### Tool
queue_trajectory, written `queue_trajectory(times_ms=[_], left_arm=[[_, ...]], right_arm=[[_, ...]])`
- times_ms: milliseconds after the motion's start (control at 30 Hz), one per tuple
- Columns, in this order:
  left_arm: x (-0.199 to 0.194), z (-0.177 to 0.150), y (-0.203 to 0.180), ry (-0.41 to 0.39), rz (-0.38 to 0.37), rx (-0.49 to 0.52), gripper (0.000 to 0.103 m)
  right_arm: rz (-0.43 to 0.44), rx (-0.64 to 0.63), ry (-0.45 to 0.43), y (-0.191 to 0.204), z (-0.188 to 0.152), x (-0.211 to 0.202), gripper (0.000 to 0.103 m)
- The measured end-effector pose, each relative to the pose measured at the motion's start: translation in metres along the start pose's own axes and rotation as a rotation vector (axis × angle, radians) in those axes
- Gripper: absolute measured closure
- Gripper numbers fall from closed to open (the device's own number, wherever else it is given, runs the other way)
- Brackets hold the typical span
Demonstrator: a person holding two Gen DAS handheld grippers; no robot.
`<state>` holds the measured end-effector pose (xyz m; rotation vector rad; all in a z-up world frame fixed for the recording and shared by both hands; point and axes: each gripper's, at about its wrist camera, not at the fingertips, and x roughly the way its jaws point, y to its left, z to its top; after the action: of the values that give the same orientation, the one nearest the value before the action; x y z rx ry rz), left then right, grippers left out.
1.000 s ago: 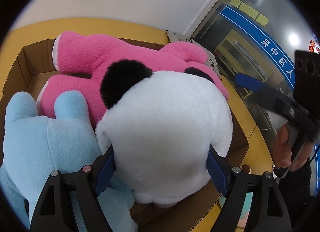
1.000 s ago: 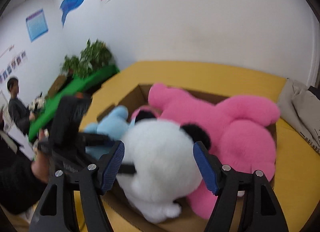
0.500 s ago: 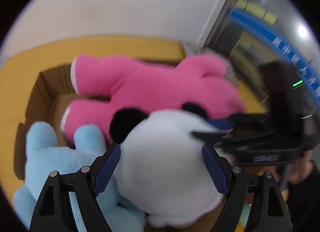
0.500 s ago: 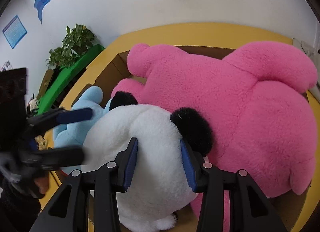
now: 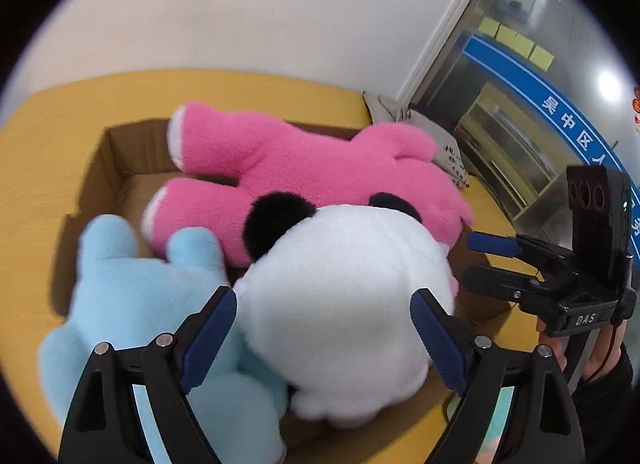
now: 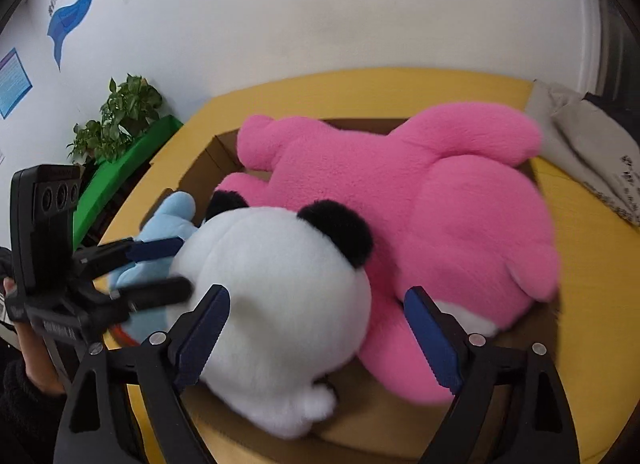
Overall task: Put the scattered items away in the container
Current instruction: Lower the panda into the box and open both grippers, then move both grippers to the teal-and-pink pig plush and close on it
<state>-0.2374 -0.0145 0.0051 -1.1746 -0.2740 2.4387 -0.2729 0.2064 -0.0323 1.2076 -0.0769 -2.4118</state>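
Blue-padded fingers [image 5: 208, 338] of the left gripper [image 5: 324, 338] are spread wide on either side of the white panda toy [image 5: 344, 292], their jaws having just been opening, and whether the pads press on the fur cannot be told from these views. Off to the left, the light blue plush [image 5: 120, 296] is seen slumped over the near corner of the cardboard box [image 5: 104, 159], two rounded limbs pointing away toward the far wall. Next along, the panda toy is seated in the near part of the box, its rounded back turned to the cameras and its black ears [image 5: 280, 215] aimed at the pink plush [image 5: 304, 167] behind it. That pink plush is laid flat inside the box with its long axis running left to right in the left wrist view, white-tipped feet at the left end, bulkier body and ear at the right. Further right, the right gripper [image 6: 316, 338] is held open as well, jaws having just been opening, one pad beside the panda's flank and the other over the pink fur, with neither toy gripped. All of it is set on a yellow table [image 6: 580, 248], and a grey bag [image 6: 592, 143] is spotted at the table's far right corner.
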Motion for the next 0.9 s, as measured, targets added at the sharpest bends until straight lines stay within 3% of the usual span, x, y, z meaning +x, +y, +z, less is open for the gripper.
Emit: queue_trajectory(times_ms=[67,167,333,533,700,800,900], left_arm=[[-0.029,-0.016,-0.001,-0.042,-0.026,-0.011,0.013],[-0.048,-0.041,0.001,-0.061,-0.001,-0.018,0.011],[-0.037,-0.074,0.021,0.004,0.034,-0.052,0.011],[-0.043,-0.086,0.033,0.01,0.042,-0.062,0.011],[-0.062,-0.104,0.038,0.013,0.048,-0.05,0.011],[-0.073,-0.103,0.036,-0.005,-0.009,-0.055,0.011],[-0.078,-0.092,0.016,-0.026,-0.063,0.008,0.011]], right_arm=[[-0.042,-0.02,-0.018,0.001,-0.016,-0.022,0.005],[-0.108,-0.06,0.008,-0.002,-0.048,-0.033,0.003],[-0.192,0.04,0.128,-0.034,-0.089,-0.017,0.011],[-0.19,0.055,0.152,-0.03,-0.098,-0.022,0.012],[-0.136,0.084,0.182,-0.019,-0.117,-0.03,0.012],[-0.117,0.038,0.187,-0.012,-0.122,-0.032,0.013],[-0.129,0.023,0.096,-0.018,-0.109,-0.05,0.013]])
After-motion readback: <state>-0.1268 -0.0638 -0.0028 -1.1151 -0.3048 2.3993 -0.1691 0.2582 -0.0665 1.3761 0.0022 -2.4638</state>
